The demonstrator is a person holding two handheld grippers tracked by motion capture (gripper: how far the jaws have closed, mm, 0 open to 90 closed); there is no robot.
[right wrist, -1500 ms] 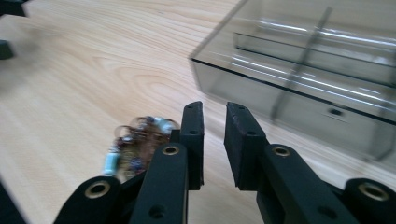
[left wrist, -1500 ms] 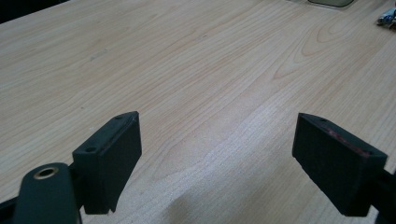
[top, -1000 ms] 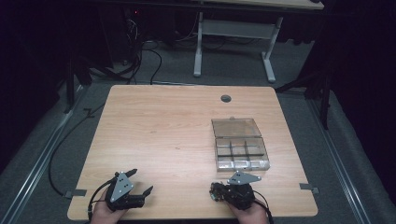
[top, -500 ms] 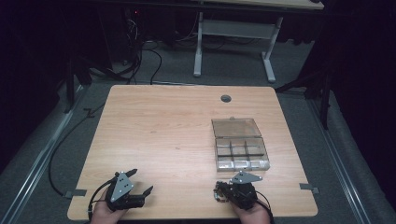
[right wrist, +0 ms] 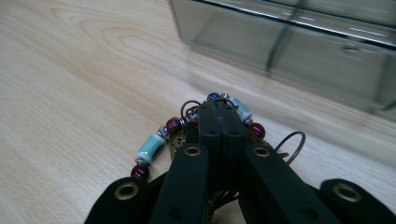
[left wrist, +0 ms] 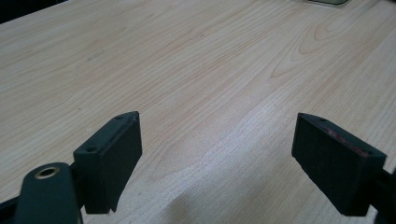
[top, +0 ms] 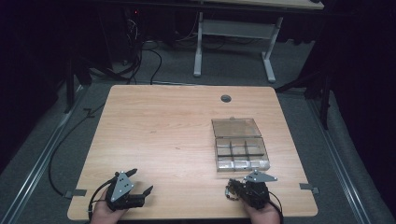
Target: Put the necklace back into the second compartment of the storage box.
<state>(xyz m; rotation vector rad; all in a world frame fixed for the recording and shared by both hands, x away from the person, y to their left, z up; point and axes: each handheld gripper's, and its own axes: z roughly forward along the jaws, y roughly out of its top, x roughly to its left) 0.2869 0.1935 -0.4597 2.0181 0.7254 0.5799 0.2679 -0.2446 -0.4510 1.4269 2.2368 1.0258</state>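
Bracelet (right wrist: 187,133) in right tool (right wrist: 218,108), wood table (top: 159,126), dark rm

One wooden table (top: 163,126), one clear compartment box (top: 239,143) with its lid open, one beaded bracelet (right wrist: 154,144), two handheld grippers, left gripper (top: 139,182), right gripper (top: 229,190)

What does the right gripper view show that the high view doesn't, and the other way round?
Right gripper view alone: the bracelet's beads one by one, pale green tubes and dark red rounds, with the right claw shut on it, jaws pressed together.

High view alone: the whole table, the left claw open over bare wood, the person's hands, and the box's open lid lying flat behind its compartments.

Both: the clear plastic box just beyond the right claw, and the wooden tabletop.
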